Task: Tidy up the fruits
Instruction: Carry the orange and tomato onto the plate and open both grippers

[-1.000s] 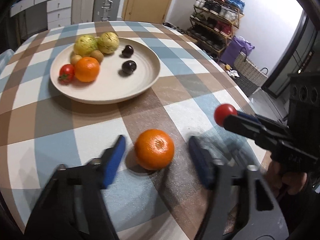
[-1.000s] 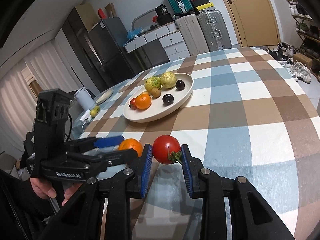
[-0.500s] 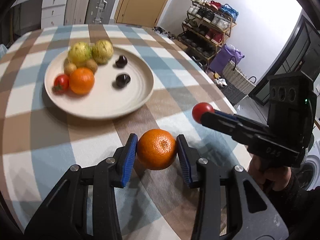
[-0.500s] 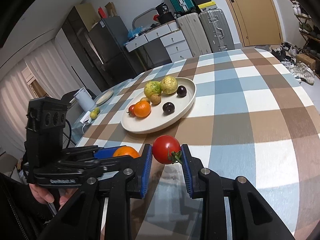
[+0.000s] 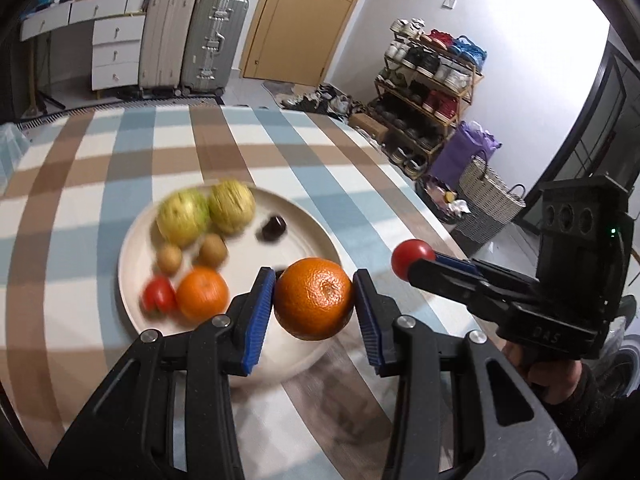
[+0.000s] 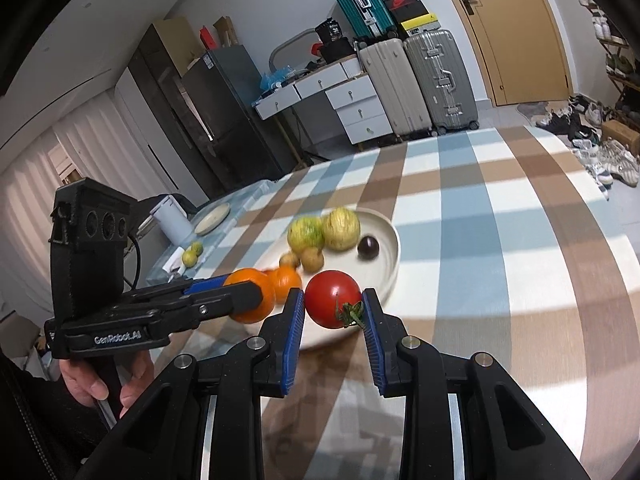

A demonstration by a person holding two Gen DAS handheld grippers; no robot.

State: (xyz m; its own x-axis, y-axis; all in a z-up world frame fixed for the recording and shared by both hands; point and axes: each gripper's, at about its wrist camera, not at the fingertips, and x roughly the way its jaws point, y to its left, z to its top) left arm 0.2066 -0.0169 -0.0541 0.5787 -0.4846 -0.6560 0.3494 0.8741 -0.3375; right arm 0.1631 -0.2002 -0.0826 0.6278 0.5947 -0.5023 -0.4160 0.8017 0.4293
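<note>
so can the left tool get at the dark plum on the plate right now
Probably not: the left tool is shut on an orange, so it couldn't grip the plum until that is set on the plate.

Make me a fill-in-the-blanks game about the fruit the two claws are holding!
The left claw is squeezing an ____.
The right claw is squeezing a red ____.
Both held fruits hover near the round ____, where more fruit sits.
The two biggest fruits on it are yellow-____.

Missing words: orange; tomato; plate; green
</note>
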